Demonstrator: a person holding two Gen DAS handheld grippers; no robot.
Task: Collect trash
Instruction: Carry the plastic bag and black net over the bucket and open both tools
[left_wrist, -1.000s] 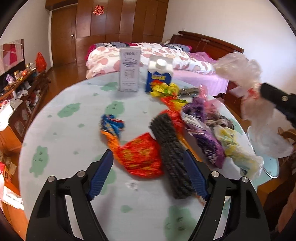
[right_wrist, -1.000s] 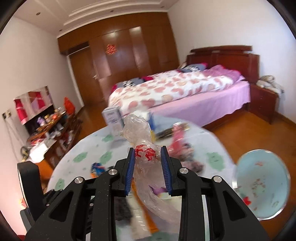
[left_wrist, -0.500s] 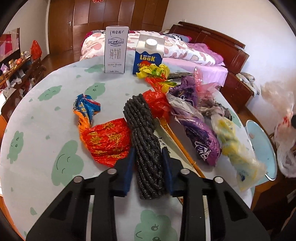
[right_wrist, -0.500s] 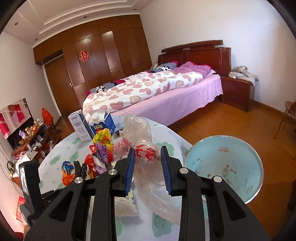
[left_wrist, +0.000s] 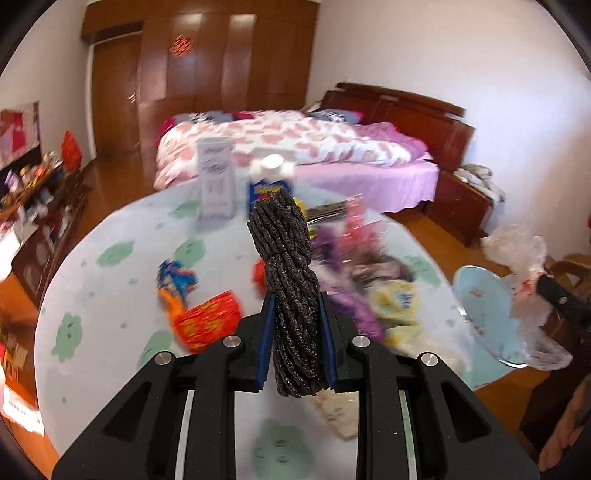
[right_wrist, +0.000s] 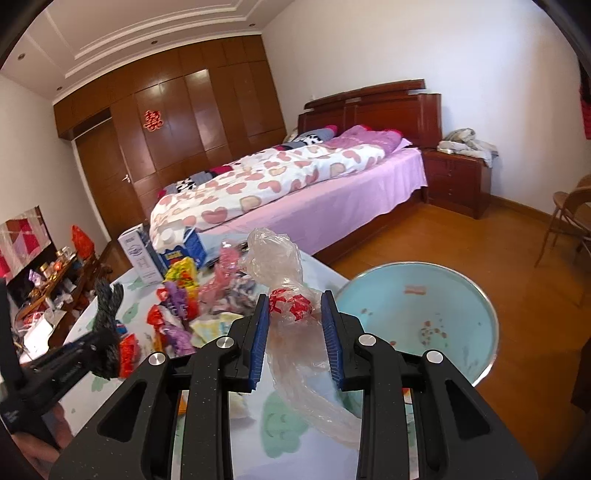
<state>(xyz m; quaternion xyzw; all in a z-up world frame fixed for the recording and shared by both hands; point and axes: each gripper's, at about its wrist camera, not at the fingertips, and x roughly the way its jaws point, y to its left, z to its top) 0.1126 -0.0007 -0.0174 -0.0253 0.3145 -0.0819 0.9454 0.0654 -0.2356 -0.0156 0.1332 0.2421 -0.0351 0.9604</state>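
My left fingers (left_wrist: 295, 332) are clamped on a black net-like bundle (left_wrist: 290, 280), a twisted roll of dark mesh that stands up between the blue pads and is lifted clear of the counter (left_wrist: 110, 302). My right fingers (right_wrist: 293, 332) are closed on a crumpled clear plastic bag (right_wrist: 284, 280) with red print; its upper part bulges above the pads and its tail hangs down below them, over the counter edge.

The counter is round and covered with a pale cloth patterned with green cloud shapes. On it, behind the lifted bundle, lies the remaining trash: a red-orange snack wrapper (left_wrist: 207, 321) nearest me on the left, a blue-and-orange wrapper (left_wrist: 175, 278) just beyond it, and on the right a heap of purple, pink and yellow wrappers (left_wrist: 365, 280) lying touching and overlapping one another. At the far edge stand two cartons side by side: a tall white carton (left_wrist: 216, 177) and a blue carton with a white cap (left_wrist: 269, 181).

A light blue basin (right_wrist: 417, 321) sits low beside the counter, just beyond the bag held in my right fingers; its inside shows a few small reddish specks. A bed (right_wrist: 295, 184) with a heart-patterned quilt stands behind.
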